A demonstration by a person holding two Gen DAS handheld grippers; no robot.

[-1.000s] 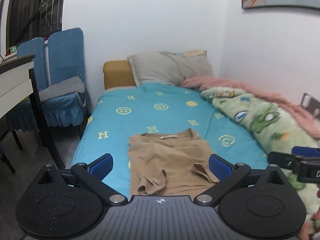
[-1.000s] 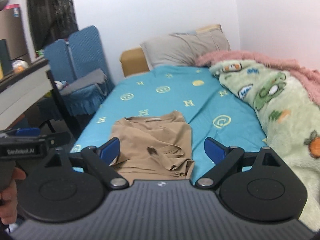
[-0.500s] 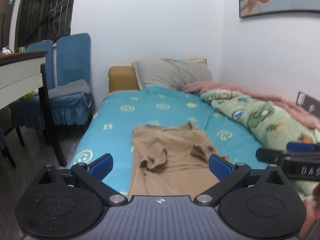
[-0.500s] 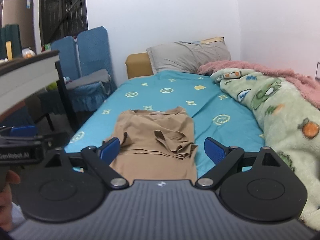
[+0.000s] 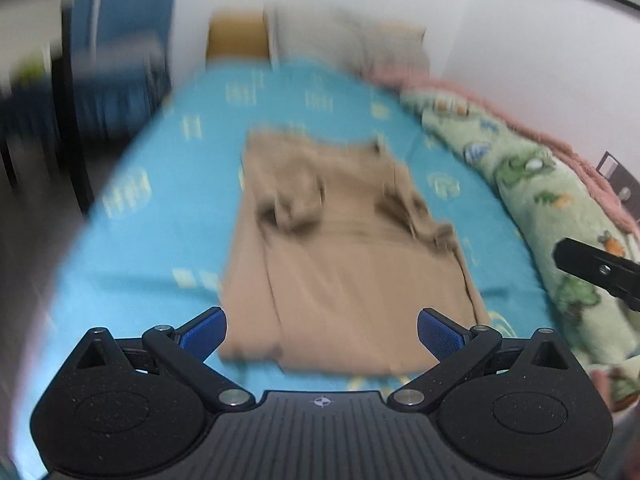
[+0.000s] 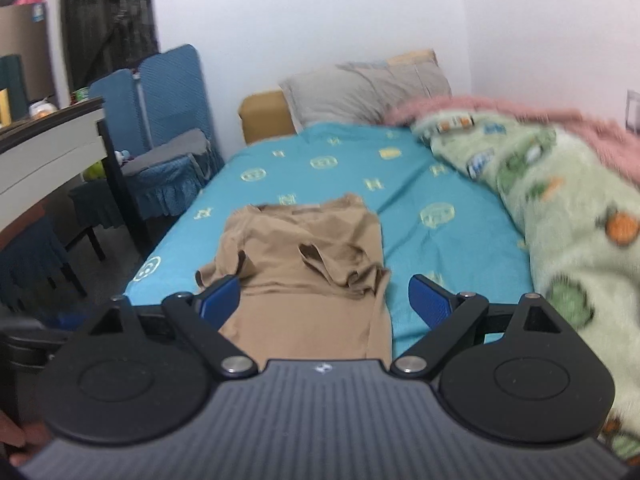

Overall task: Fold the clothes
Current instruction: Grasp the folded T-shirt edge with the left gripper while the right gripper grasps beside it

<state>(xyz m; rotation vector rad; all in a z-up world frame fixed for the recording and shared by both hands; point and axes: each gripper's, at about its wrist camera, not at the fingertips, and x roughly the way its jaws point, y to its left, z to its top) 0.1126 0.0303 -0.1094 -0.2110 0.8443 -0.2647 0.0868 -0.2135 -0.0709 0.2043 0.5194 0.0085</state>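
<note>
A tan shirt (image 5: 340, 248) lies flat on the blue bedsheet (image 5: 168, 216), its collar toward the pillows and both sleeves folded in and crumpled on its chest. It also shows in the right wrist view (image 6: 308, 280). My left gripper (image 5: 322, 332) is open and empty, above the shirt's near hem; this view is motion-blurred. My right gripper (image 6: 324, 300) is open and empty over the shirt's lower part. The right gripper's body shows at the right edge of the left wrist view (image 5: 596, 268).
A green cartoon blanket (image 6: 560, 216) and a pink blanket (image 6: 520, 108) lie along the bed's right side by the wall. A grey pillow (image 6: 360, 88) is at the head. Blue-covered chairs (image 6: 160, 128) and a white desk (image 6: 44, 152) stand left of the bed.
Both grippers have tilted down and moved closer over the shirt, so its lower hem now shows in the left view. The shirt has not moved. Both stay open.
</note>
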